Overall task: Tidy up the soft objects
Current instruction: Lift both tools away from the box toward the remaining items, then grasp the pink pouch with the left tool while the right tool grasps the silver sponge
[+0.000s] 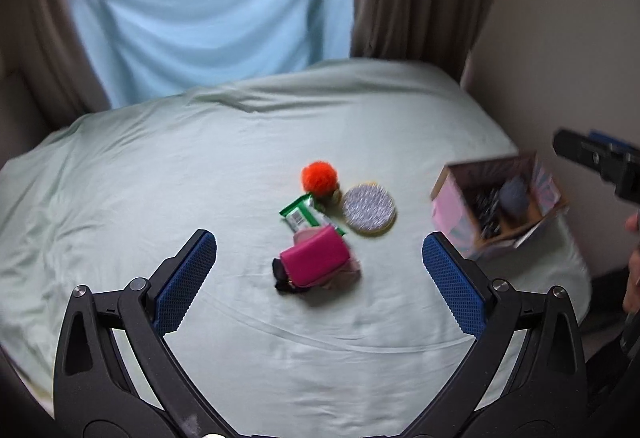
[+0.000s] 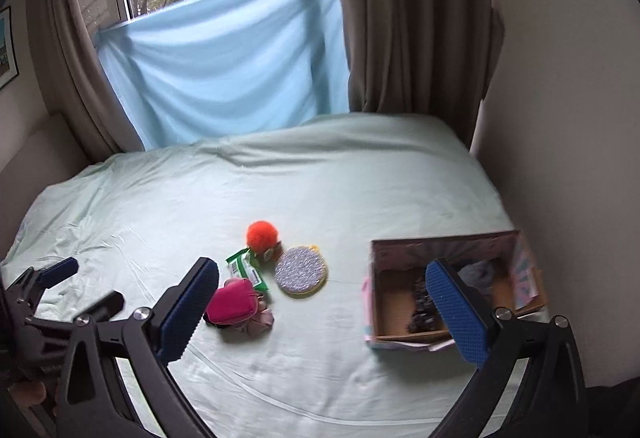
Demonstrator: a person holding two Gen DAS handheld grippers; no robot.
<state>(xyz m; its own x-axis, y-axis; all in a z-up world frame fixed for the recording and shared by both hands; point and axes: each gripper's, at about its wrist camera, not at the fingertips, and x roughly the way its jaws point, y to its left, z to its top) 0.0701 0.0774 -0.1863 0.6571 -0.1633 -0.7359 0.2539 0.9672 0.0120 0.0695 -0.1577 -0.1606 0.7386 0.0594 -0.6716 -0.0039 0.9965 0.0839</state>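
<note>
Cardboard box (image 2: pixel 452 290) sits at the right edge of the bed (image 2: pixel 280 177), open top; inside, a dark beaded item (image 2: pixel 420 308) along the left and a grey-blue soft lump (image 2: pixel 478 274) toward the back. Loose cluster mid-bed, well apart from the box: pink pouch (image 1: pixel 316 256), green packet (image 1: pixel 304 215), orange pom-pom (image 1: pixel 319 175), round sparkly pad (image 1: pixel 369 209). Left gripper (image 1: pixel 320 278) spread wide, empty, above the pouch. Right gripper (image 2: pixel 320 312) likewise spread wide and empty, between cluster and box.
</note>
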